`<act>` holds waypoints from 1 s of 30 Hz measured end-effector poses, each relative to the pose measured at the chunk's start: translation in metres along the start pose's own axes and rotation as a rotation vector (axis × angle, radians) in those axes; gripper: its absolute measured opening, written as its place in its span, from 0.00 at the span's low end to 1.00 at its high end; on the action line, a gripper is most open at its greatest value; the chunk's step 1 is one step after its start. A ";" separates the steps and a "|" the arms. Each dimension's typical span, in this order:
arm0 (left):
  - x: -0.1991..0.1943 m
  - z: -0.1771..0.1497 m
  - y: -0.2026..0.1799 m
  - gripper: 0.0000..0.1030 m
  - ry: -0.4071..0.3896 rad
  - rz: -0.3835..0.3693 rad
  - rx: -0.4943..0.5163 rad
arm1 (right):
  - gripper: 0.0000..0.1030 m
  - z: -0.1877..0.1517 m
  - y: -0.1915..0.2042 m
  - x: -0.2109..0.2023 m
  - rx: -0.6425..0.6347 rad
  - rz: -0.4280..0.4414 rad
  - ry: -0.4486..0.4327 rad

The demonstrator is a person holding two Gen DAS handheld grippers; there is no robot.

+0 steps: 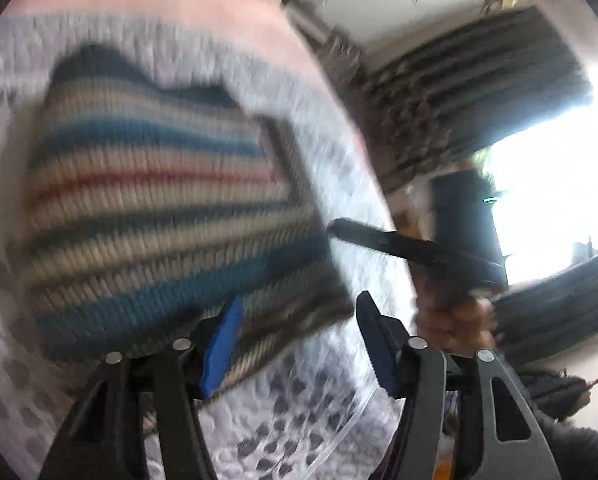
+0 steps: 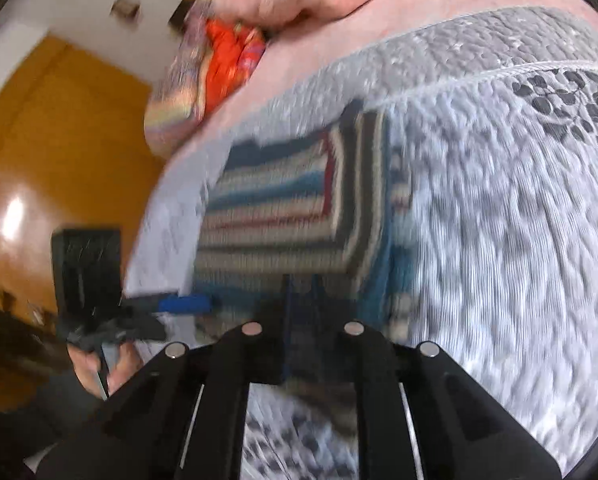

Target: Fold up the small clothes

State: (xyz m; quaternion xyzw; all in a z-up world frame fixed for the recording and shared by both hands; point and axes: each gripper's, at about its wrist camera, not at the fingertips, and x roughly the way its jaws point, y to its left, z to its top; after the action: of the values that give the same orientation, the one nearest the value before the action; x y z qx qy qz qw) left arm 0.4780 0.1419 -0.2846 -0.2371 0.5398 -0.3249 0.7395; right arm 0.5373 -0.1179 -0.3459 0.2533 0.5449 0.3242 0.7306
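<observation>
A: Could any label or writing be read?
B: None; both views were blurred. The striped knit garment [image 1: 159,208] lay ahead of the left gripper [image 1: 299,344], whose jaws stood apart.
A: And the right gripper [image 2: 301,292]?
B: Its jaws were together at the garment's near edge; a grip couldn't be told.

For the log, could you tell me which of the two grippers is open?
The left gripper: its blue-padded fingers stand wide apart over the striped garment. The right gripper has its fingers together.

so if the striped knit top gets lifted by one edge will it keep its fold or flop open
Probably flop: the striped knit top looks soft and ribbed, lying limp on the grey quilt. The folded flap looks loose, so it may slide open. It seems light; the right hand-held gripper appears shut at its near edge, though blur hides detail.
</observation>
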 end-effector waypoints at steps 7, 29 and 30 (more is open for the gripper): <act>0.011 0.016 0.053 0.43 0.053 0.086 -0.134 | 0.00 0.029 -0.049 0.042 0.116 -0.104 0.056; -0.015 0.080 0.069 0.50 -0.049 0.154 -0.144 | 0.01 0.078 -0.015 0.079 0.065 -0.113 0.046; -0.011 0.080 0.077 0.47 -0.038 0.171 -0.156 | 0.00 0.077 -0.022 0.089 0.082 -0.136 0.068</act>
State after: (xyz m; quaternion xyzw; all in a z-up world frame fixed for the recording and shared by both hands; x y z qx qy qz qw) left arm 0.5693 0.2015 -0.3071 -0.2532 0.5675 -0.2130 0.7539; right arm 0.6327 -0.0665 -0.3969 0.2344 0.5981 0.2598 0.7210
